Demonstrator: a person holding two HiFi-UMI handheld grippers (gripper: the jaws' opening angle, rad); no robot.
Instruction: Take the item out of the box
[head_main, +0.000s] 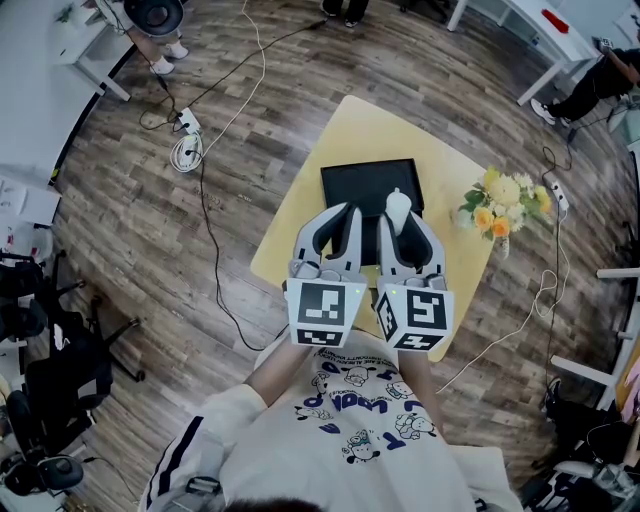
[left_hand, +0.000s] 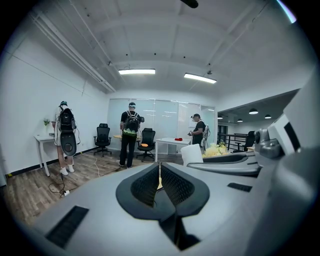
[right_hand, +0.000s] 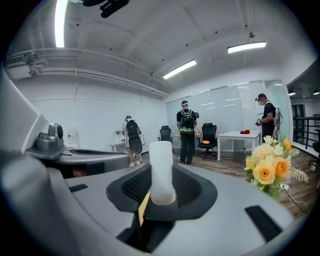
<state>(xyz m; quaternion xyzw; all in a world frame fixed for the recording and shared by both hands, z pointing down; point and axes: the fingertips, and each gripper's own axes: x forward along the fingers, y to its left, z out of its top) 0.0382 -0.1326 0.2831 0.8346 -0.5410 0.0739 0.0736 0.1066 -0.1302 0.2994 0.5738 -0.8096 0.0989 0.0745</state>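
Note:
A black box (head_main: 345, 180) lies open on the yellow table (head_main: 300, 235). My right gripper (head_main: 400, 212) is raised over the box's near edge and is shut on a white rounded item (head_main: 398, 206). In the right gripper view the white item (right_hand: 161, 170) stands upright between the dark pads (right_hand: 134, 187). My left gripper (head_main: 348, 212) hovers close beside it on the left. Its jaws are shut with nothing between them, and the pads (left_hand: 146, 184) meet in the left gripper view. Both grippers point level, out across the room.
A bunch of yellow flowers (head_main: 503, 208) stands at the table's right corner, also seen as flowers (right_hand: 270, 167) in the right gripper view. Cables and a power strip (head_main: 186, 125) lie on the wood floor. Several people with backpacks (left_hand: 131, 131) stand by desks and chairs far off.

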